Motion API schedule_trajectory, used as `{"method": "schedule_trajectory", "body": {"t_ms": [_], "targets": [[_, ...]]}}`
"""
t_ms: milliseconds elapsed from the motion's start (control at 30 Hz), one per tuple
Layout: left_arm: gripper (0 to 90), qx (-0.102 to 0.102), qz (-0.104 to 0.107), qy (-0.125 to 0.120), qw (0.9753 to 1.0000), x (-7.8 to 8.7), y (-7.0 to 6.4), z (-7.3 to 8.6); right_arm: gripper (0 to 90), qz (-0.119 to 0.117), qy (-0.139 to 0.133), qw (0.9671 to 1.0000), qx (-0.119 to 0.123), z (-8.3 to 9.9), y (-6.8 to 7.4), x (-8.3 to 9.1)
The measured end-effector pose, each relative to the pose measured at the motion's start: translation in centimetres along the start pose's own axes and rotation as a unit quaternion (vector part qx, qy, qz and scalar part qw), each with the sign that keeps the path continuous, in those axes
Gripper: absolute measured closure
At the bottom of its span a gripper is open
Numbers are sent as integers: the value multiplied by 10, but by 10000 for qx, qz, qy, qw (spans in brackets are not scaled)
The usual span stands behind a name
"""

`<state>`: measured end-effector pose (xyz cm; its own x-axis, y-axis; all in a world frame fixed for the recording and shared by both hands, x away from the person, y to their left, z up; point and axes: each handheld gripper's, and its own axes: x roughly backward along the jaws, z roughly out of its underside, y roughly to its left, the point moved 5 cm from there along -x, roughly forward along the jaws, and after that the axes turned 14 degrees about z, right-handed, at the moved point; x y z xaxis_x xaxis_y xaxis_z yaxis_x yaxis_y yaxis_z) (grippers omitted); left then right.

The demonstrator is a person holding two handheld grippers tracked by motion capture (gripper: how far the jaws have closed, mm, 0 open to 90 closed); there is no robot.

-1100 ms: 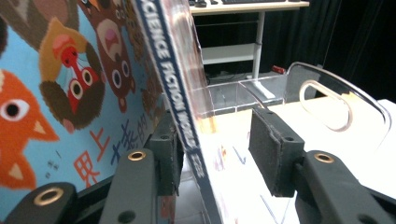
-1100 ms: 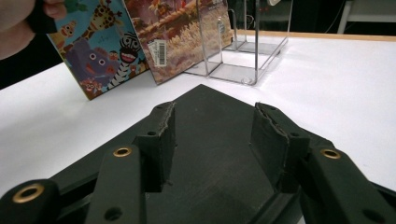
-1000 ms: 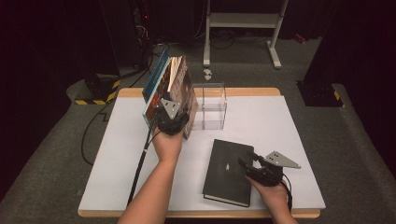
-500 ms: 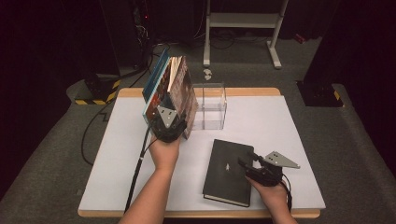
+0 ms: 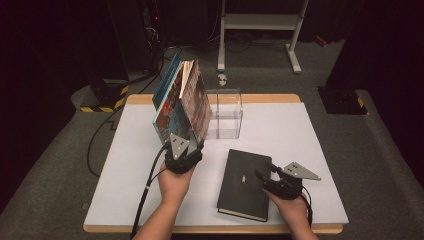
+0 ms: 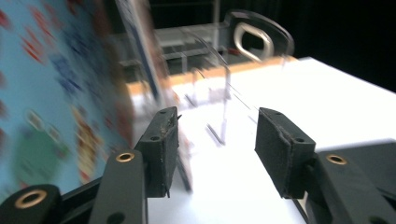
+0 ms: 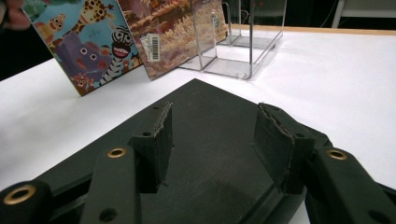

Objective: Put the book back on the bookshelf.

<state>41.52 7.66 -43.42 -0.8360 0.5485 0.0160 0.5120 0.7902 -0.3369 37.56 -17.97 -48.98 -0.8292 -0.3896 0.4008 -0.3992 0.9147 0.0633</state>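
Left gripper (image 5: 183, 156) beside picture books (image 5: 181, 102) — jaws apart

Overhead light brightens the white table (image 5: 300, 130) against a near-black room. Motion blur smears the picture books (image 6: 51, 107) in the left gripper view; the right gripper view is sharp, with glare on the clear box (image 7: 243, 32).

On the table (image 5: 125, 165), leaning picture books (image 5: 181, 102) stand left of the clear holder (image 5: 227, 114), the notebook (image 5: 245, 184) lying nearer.
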Motion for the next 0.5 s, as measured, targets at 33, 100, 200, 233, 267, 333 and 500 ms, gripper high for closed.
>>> {"method": "schedule_trajectory", "body": {"t_ms": [33, 100, 200, 233, 267, 333, 500], "targets": [[475, 41, 94, 94, 9999, 2, -2, 5, 462, 12, 10, 10000, 8, 0, 0, 0], [458, 167, 237, 266, 9992, 6, -7, 16, 457, 28, 40, 10000, 2, 1, -1, -1], [432, 422, 607, 692, 9949, 12, -18, 39, 449, 85, 73, 9999, 26, 1, -2, 0], [414, 522, 716, 834, 9926, 14, -22, 47, 444, 108, 104, 9999, 33, 2, -2, 0], [404, 580, 802, 951, 9905, 15, -24, 53, 437, 130, 132, 9998, 66, 3, -2, 0], [390, 787, 1047, 1141, 9848, 18, -33, 66, 420, 163, 217, 9996, 85, 4, -3, -1], [339, 1039, 1381, 1453, 9742, 20, -44, 89, 342, 305, 625, 9976, -69, 11, -9, 3]]}}
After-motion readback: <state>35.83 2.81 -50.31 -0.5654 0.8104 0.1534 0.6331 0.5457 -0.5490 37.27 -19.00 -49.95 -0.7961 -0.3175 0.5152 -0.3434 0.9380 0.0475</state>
